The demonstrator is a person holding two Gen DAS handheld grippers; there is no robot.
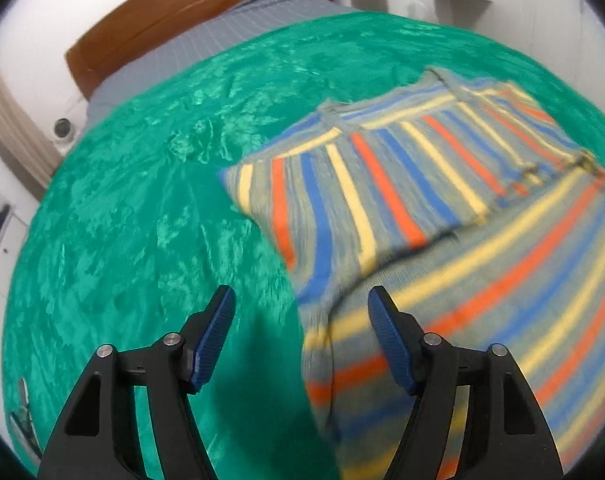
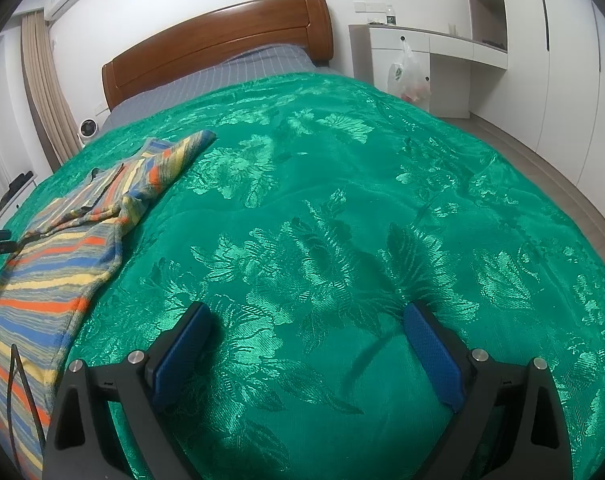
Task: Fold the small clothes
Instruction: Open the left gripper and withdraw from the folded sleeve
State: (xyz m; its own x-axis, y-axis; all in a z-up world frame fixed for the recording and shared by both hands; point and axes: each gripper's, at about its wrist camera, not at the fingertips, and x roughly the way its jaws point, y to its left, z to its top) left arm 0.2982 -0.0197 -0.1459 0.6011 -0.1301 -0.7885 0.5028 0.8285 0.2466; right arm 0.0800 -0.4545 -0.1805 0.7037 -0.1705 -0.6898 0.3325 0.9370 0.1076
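The sweater [image 1: 442, 216] looks to be a light, soft knit, limp enough to sag and drag when lifted by one point, and grippy rather than slippery against the textured pads. I judge it neither fragile nor heavy; the risk is only that a single-layer pinch pulls the folded part askew. The best hold seems to be its near edge, at about 6 o'clock in the left wrist view, where the hem runs between the jaws, or at a corner where two layers can be pinched together.

It is grey with yellow, orange and blue stripes. One part is already laid over the body: a flap whose stripes run crosswise to those beneath it, reaching toward 1 o'clock in the left wrist view. In the right wrist view it lies at 9 o'clock on the blanket [image 2: 342, 208], somewhat rumpled at its far end.

The left gripper [image 1: 302, 332] is spread, nothing pinched; its right pad [image 1: 390, 340] hangs over the knit and its left pad over bare blanket, with the sweater's edge between them. Whether the pad touches the cloth I cannot tell, as the view is blurred. The right gripper [image 2: 308, 354] is also spread wide and empty, over bare blanket, well apart from the sweater.
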